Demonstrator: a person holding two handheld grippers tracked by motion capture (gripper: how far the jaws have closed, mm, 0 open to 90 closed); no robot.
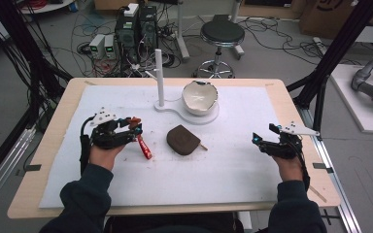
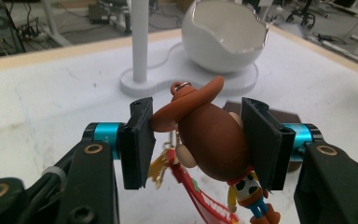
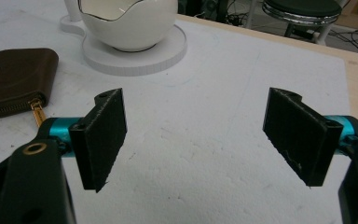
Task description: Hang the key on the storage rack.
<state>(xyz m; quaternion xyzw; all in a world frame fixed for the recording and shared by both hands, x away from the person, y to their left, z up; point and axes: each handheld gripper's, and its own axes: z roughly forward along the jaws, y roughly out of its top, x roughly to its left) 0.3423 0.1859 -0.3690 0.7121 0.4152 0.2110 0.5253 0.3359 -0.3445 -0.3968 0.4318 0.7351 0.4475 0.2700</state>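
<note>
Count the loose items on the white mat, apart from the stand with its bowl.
2. A cowboy figure keychain is clamped in the left gripper at the mat's left, its red strap hanging down. A brown zip pouch lies flat at the centre. None looks hidden.

dark sleeves; left gripper [image 1: 135,129] & right gripper [image 1: 258,141] black w/ cyan collars, brass screws, grey top plates.

Plenty of bare table [image 1: 252,174] along the near edge and both side edges. Toward the far edge the white post [image 1: 159,77] and cracked bowl [image 1: 200,97] block the middle; brown pouch [image 1: 183,140] sits mid-table, probably low enough to clear.
</note>
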